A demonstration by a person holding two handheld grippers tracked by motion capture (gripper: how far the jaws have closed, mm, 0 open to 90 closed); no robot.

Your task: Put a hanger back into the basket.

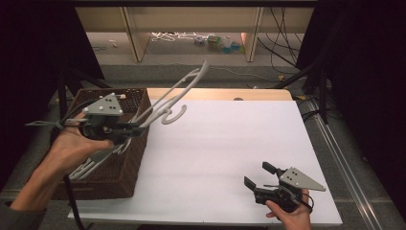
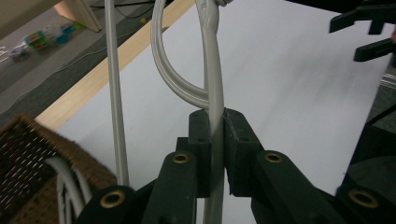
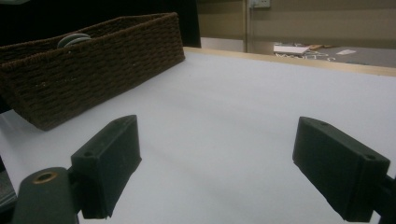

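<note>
A white plastic hanger (image 1: 177, 91) sticks up and to the right, above the edge of a brown wicker basket (image 1: 129, 167). My left gripper (image 1: 141, 127) is shut on its lower part. In the left gripper view the black jaws press on the hanger's white bar (image 2: 212, 84), and my left gripper (image 2: 215, 123) is raised over the basket (image 2: 28, 154). My right gripper (image 1: 257, 174) sits open near the table's front right, with nothing between its jaws. In its own view my right gripper (image 3: 217, 154) faces the basket (image 3: 93, 70) across the white table.
More white hangers (image 1: 91, 165) lie in the basket, whose rim they top in the right gripper view as hangers (image 3: 72, 39). The white table top (image 1: 220, 153) spreads between the grippers. Beyond its wooden far edge (image 1: 215, 93) are floor, cables and shelf legs.
</note>
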